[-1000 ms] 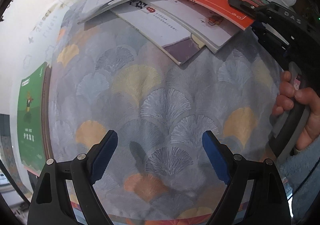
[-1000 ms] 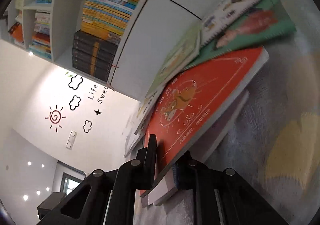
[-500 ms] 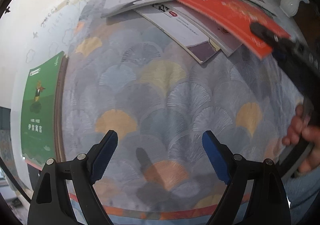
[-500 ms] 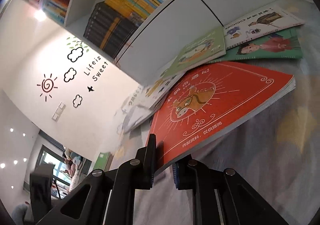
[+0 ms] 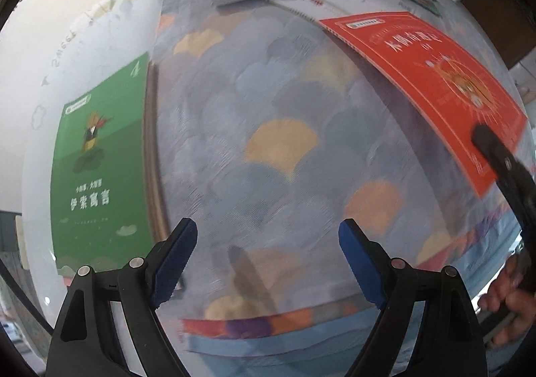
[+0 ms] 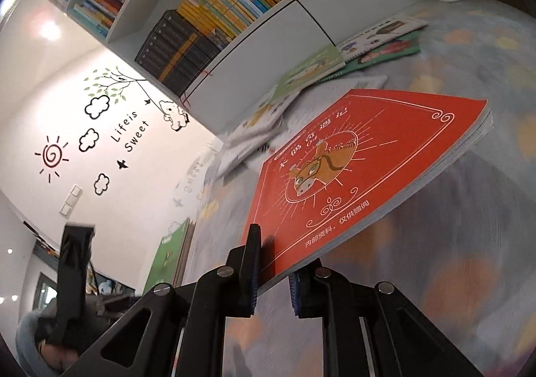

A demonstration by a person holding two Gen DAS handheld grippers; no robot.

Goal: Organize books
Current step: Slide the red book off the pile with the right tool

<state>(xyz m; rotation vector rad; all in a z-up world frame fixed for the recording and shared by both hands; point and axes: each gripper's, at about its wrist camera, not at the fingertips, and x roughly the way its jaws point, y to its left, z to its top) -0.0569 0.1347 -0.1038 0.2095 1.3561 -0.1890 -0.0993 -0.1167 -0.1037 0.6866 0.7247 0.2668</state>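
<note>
Your right claw (image 6: 273, 271), clamped on red book (image 6: 365, 172), has lifted it off far-edge pile (image 6: 268, 122); left claw (image 5: 268, 263) wide, empty; carry toward green book (image 5: 100, 162).

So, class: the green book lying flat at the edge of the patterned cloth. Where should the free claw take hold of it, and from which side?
Grip the green book by its long edge away from the patterned cloth, coming in from outside. It lies flat, so only a thin edge offers purchase, and the open left claw is free.

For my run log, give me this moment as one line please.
right gripper: shut on red book, lifted off patterned cloth | left gripper: open, empty | green book: flat at cloth's edge
</note>
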